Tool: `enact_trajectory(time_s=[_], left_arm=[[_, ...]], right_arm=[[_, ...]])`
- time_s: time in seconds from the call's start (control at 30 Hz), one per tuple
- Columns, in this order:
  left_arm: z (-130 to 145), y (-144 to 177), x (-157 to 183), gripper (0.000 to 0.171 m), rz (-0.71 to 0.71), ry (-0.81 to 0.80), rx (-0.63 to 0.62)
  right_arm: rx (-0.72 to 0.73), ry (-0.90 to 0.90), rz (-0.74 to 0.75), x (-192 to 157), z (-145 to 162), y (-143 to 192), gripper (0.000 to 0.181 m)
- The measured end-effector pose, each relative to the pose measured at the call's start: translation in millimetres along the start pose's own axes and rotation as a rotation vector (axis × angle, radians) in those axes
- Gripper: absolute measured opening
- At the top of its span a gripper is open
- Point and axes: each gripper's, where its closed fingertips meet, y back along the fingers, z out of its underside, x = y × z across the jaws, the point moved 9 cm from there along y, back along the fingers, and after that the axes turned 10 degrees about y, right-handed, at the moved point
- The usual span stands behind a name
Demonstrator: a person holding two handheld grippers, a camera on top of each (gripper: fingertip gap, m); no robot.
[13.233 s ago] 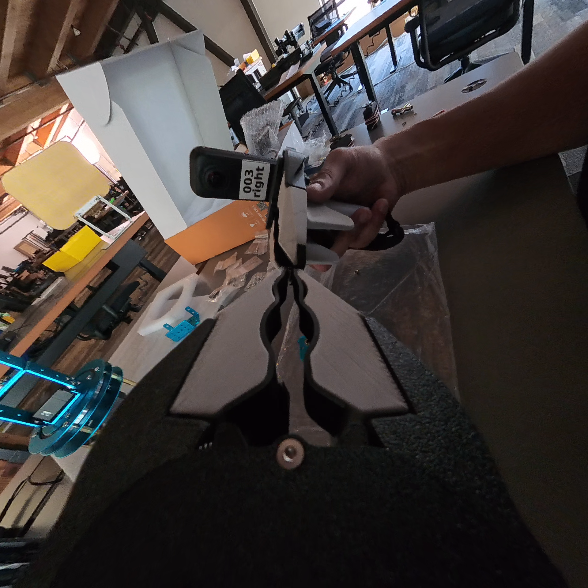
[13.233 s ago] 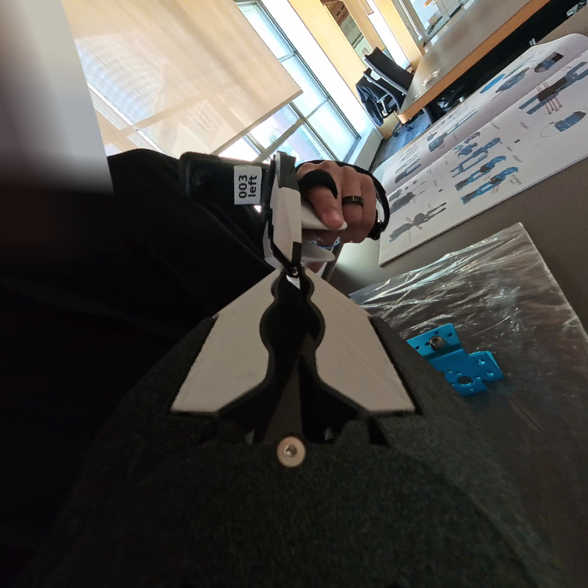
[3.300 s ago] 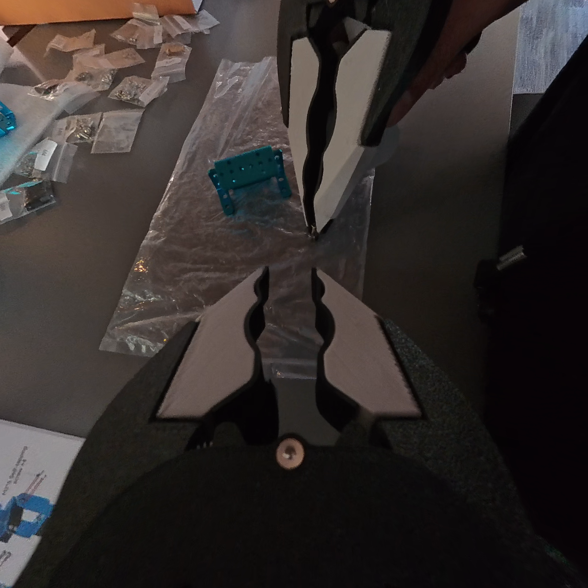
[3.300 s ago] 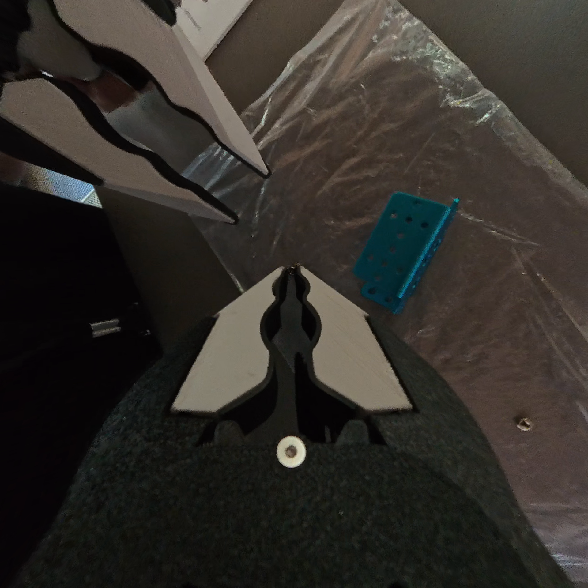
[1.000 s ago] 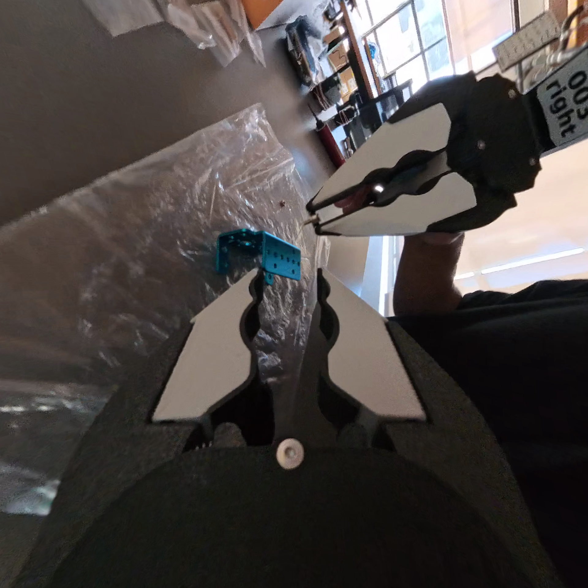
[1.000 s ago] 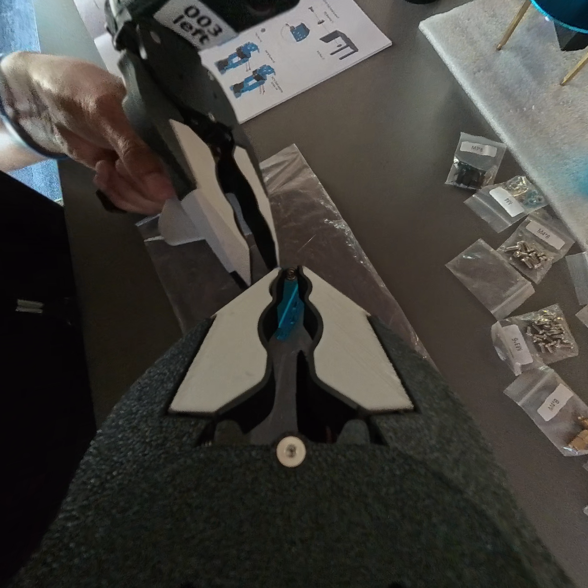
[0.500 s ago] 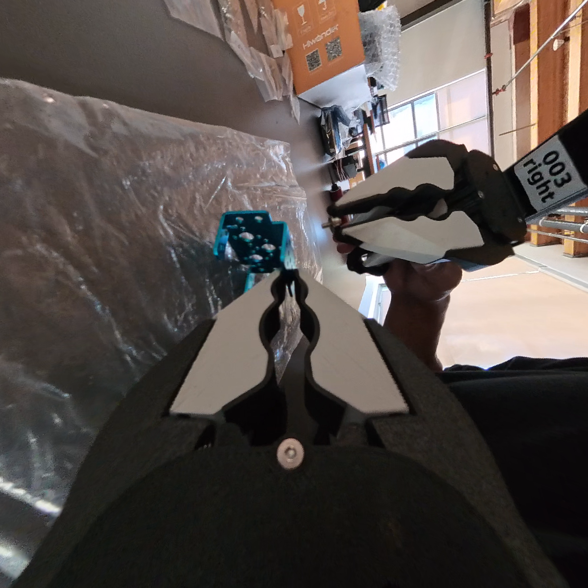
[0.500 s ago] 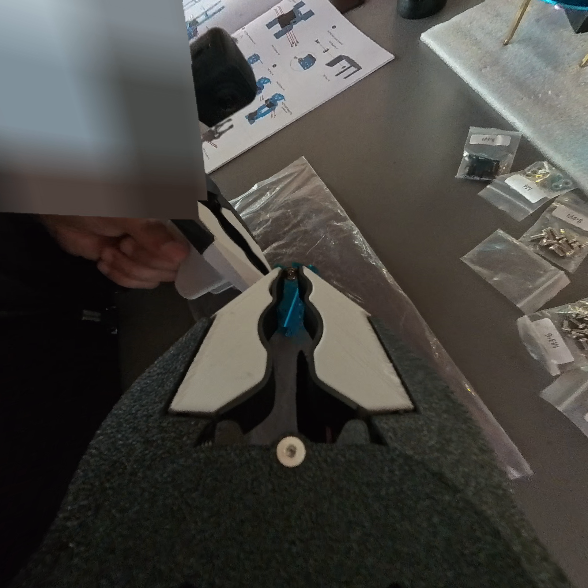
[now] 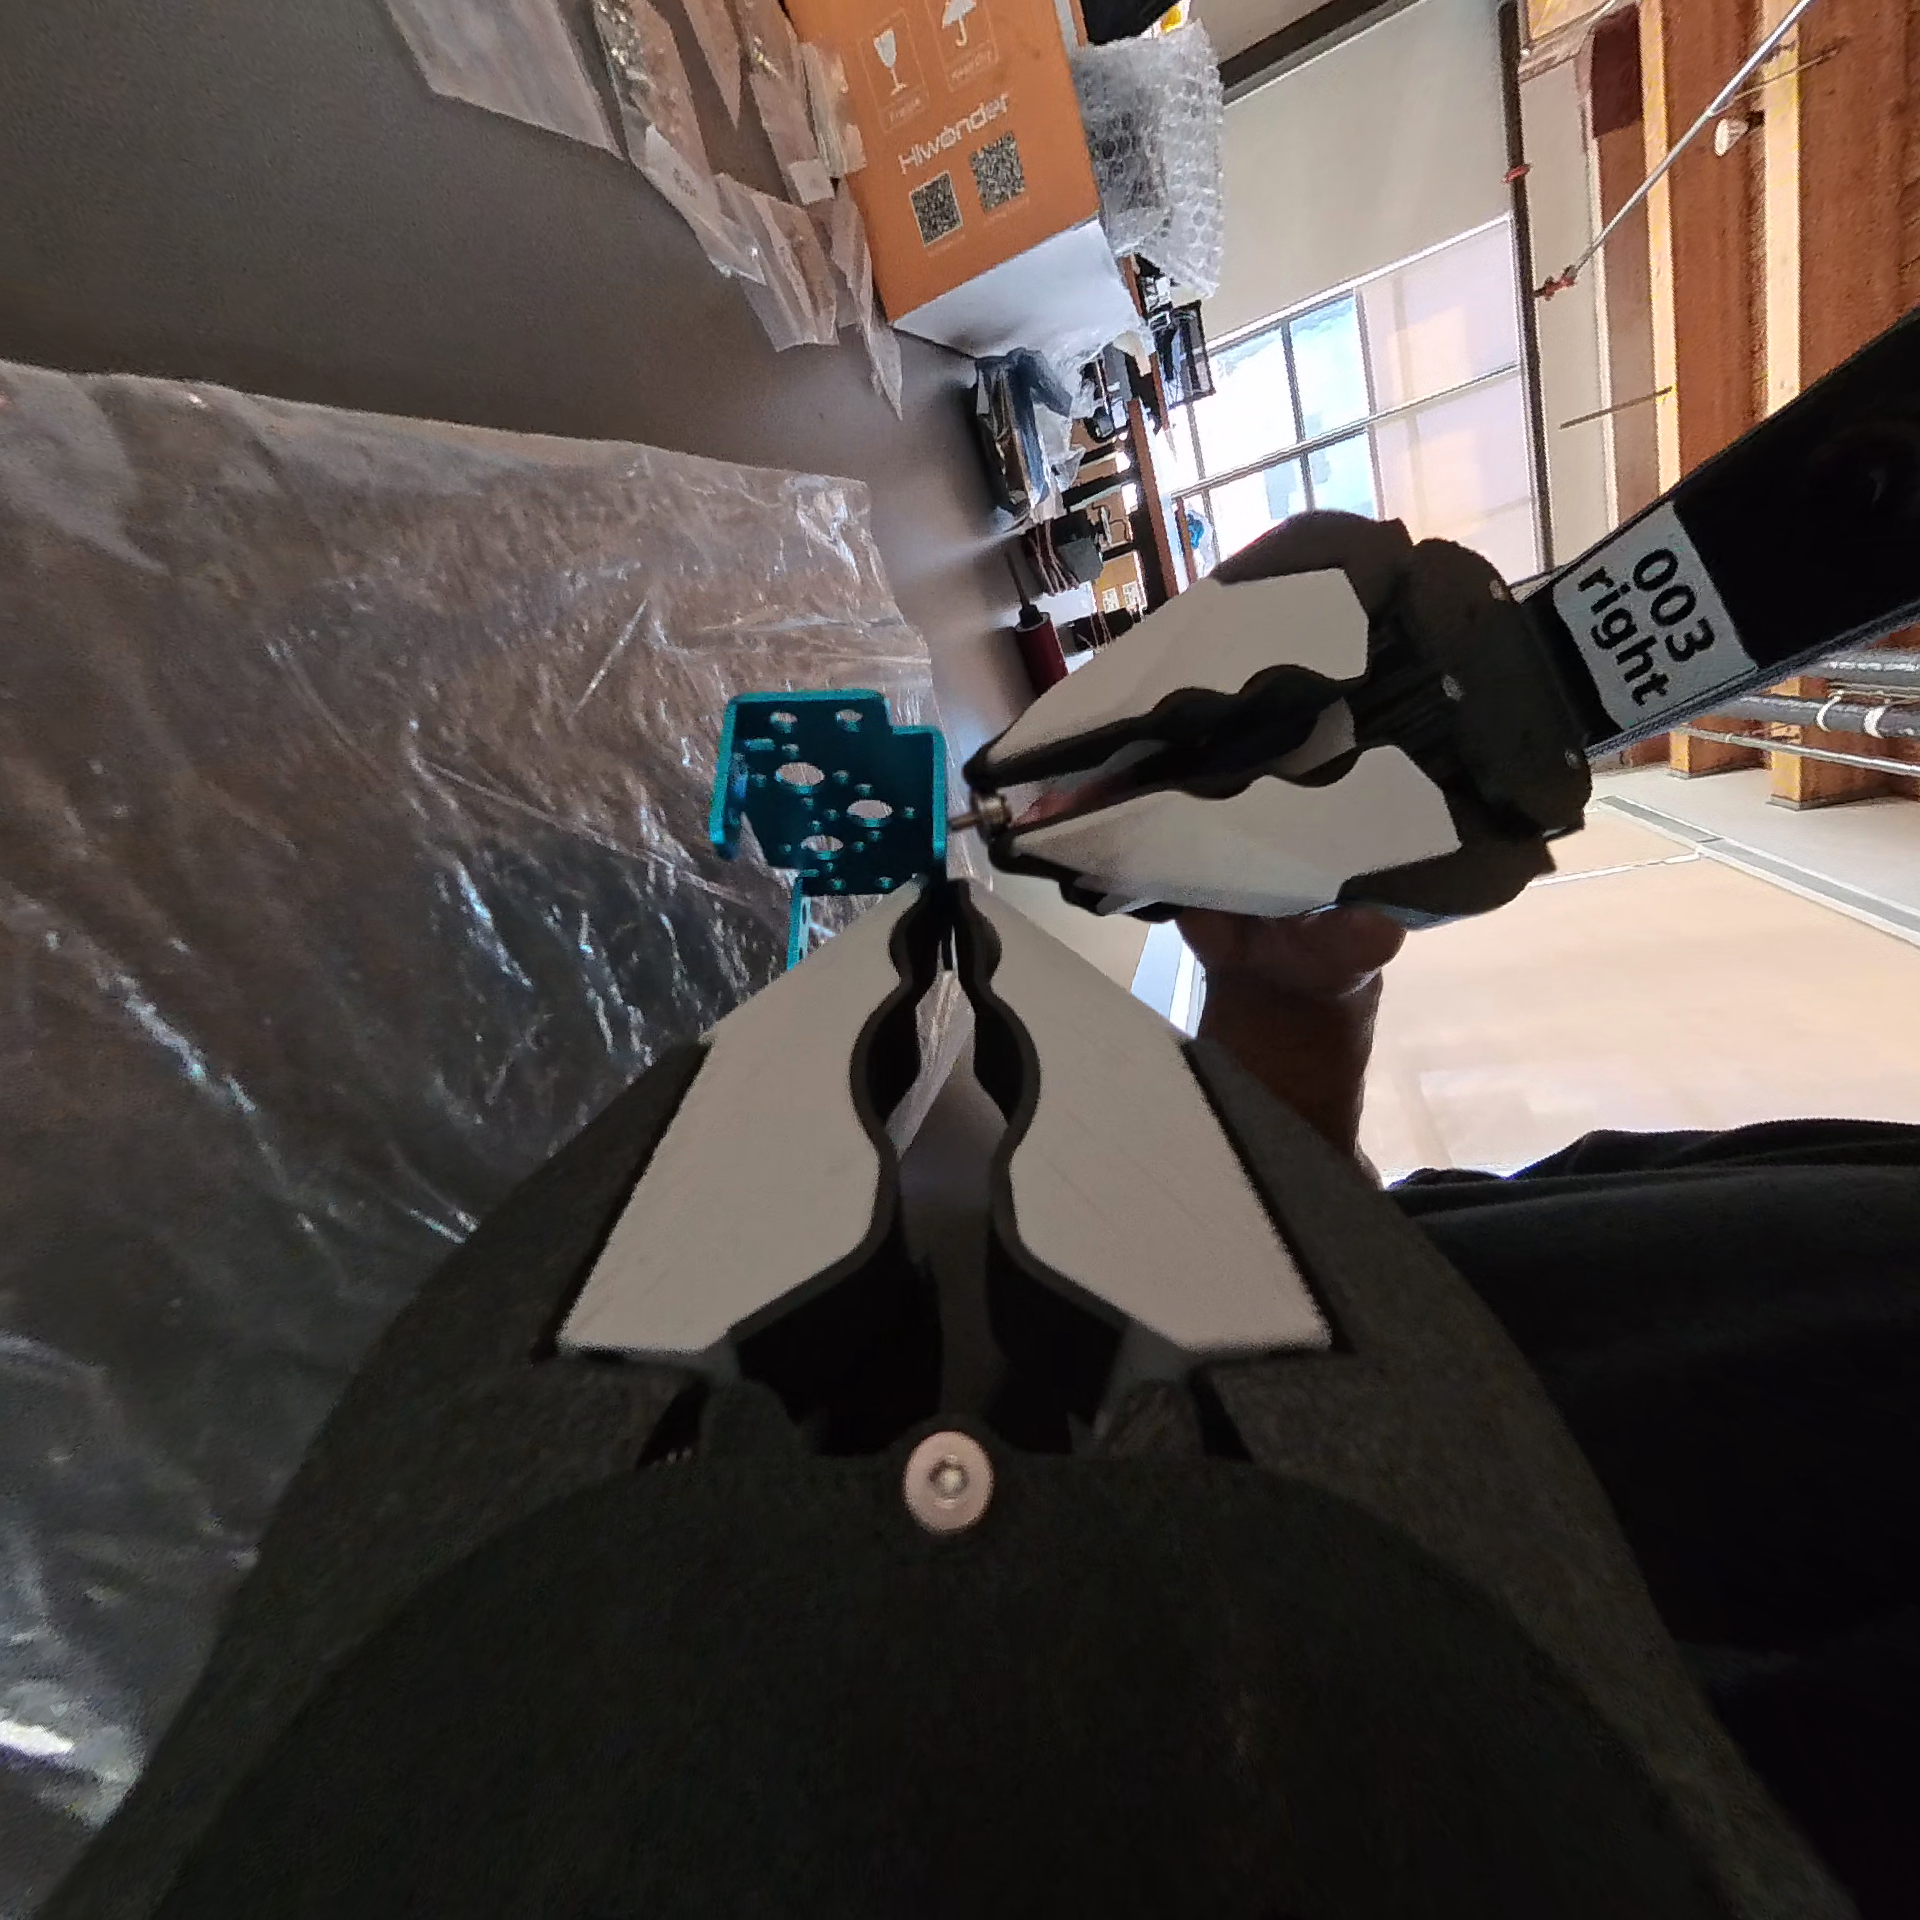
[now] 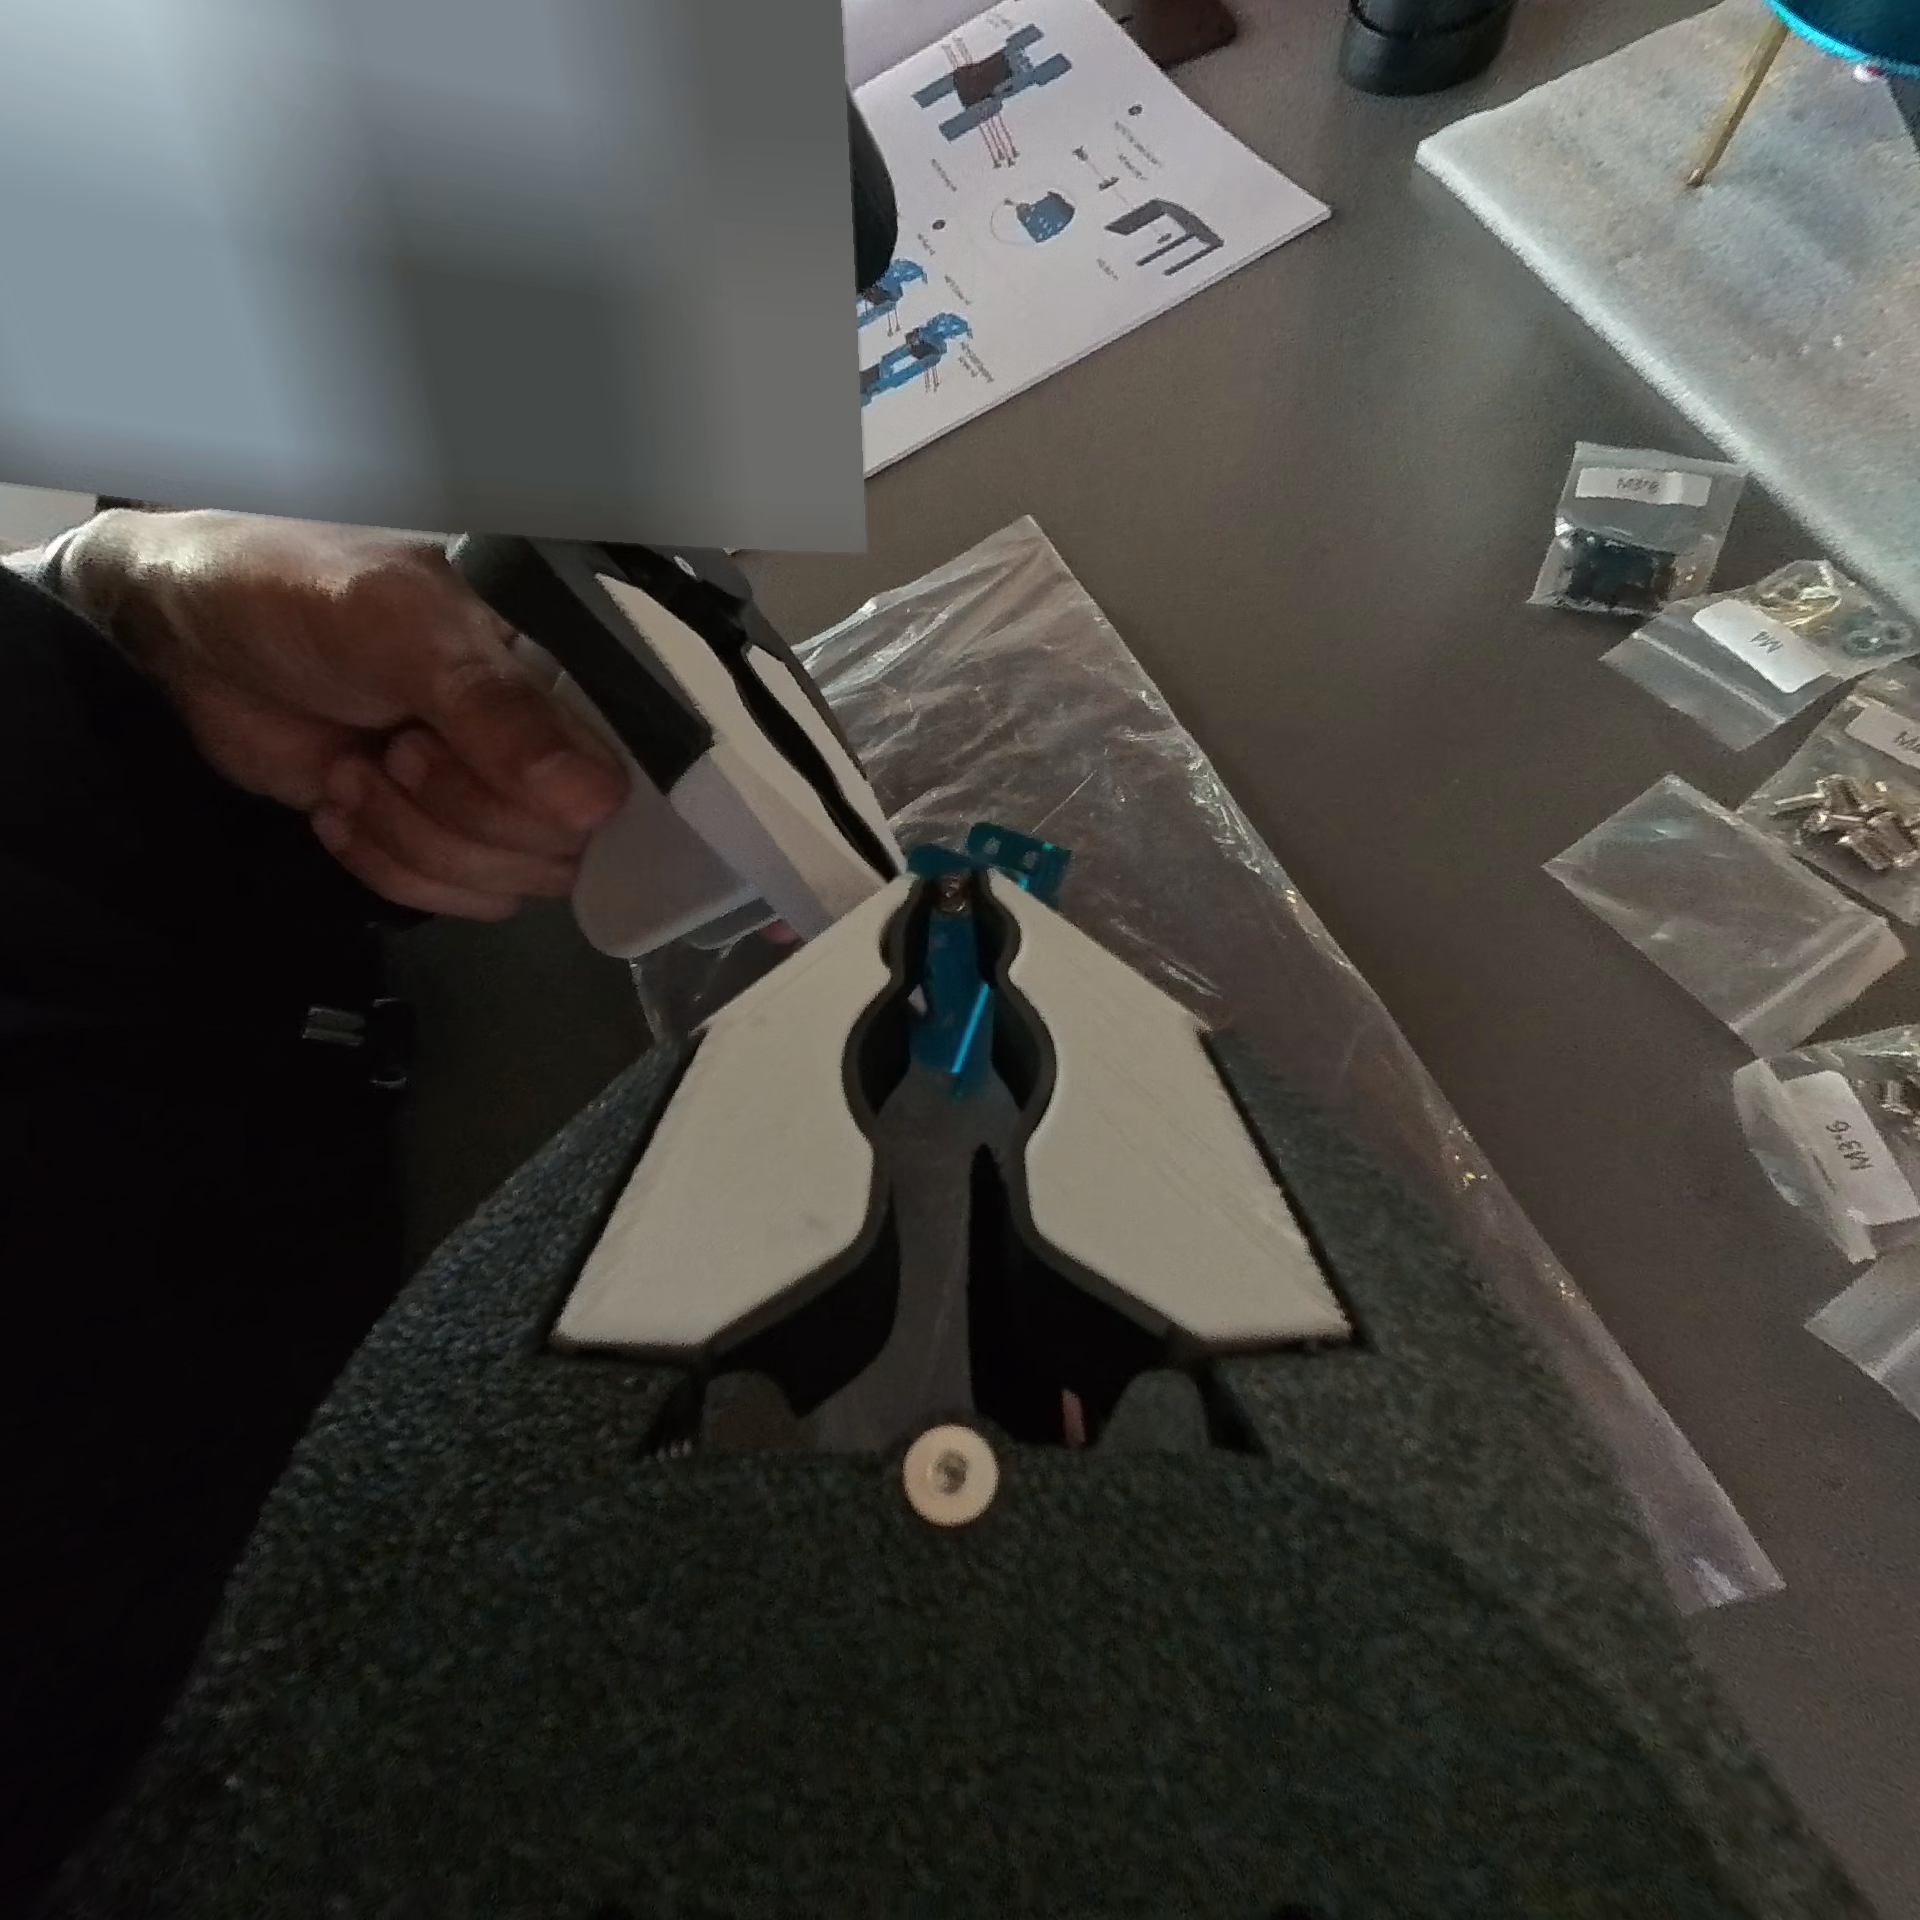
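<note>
Since half a second ago, closed up: right gripper (image 9: 982, 821) with its small screw (image 9: 968, 820) now just beside the edge of the blue bracket (image 9: 831, 805), earlier well apart from it.

Left gripper (image 9: 940, 904): fingers (image 9: 769, 1132) drawn nearly together, pinching the lower edge of the blue bracket at the very tips, the bracket raised above the clear plastic bag (image 9: 364, 727) on the grey bench (image 9: 312, 208). In the right wrist view, left gripper (image 10: 883, 883) slanting down from a hand (image 10: 353, 727) at the left.

Right gripper (image 10: 951, 894): fingers (image 10: 748, 1164) narrowed to a slit, clamped on the screw (image 10: 951, 886) at the tips, its tip pointing at the bracket (image 10: 1013, 857); touching or not, cannot tell. Held by a hand (image 9: 1288, 956) below it in the left wrist view.

Bracket: one, bright blue anodised metal, bent, with flat faces pierced by several round holes, large and small.

Counted elsewhere: one screw in the grip; one clear bag beneath; one printed instruction sheet (image 10: 1091, 208) at the far side of the bench; several small zip bags of hardware (image 10: 1714, 914) to the right; one orange and white cardboard box (image 9: 966, 166) and bubble wrap (image 9: 1143, 135) beyond; one pale foam slab (image 10: 1714, 260) at the upper right.
</note>
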Motion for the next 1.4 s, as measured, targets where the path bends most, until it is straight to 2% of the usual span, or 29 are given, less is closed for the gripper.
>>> enact_trajectory(time_s=[0.47,0.9,1.03,1.13,1.23,1.3,1.4], left_arm=[[0,3,1,0.001,0.018,0.019,-0.001],[-1,6,-3,0.002,0.094,0.091,0.006],[-1,8,-2,0.002,0.120,0.106,0.000],[-1,9,-1,0.001,0.129,0.106,-0.007],[-1,10,1,0.001,0.139,0.104,-0.014],[-2,10,1,0.001,0.141,0.101,-0.015],[-1,10,4,0.001,0.149,0.096,-0.021]], right_arm=[[-0.032,0.016,-0.005,-1,-2,-2,0.007],[-0.102,0.042,-0.009,-2,-12,-6,0.009],[-0.028,-0.004,-0.030,1,-15,-2,0.021],[0.054,-0.114,-0.063,13,-11,2,0.026],[0.153,-0.314,-0.239,19,1,-1,0.036],[0.229,-0.391,-0.286,21,4,-2,0.037],[0.218,-0.391,-0.255,23,10,-4,0.034]])
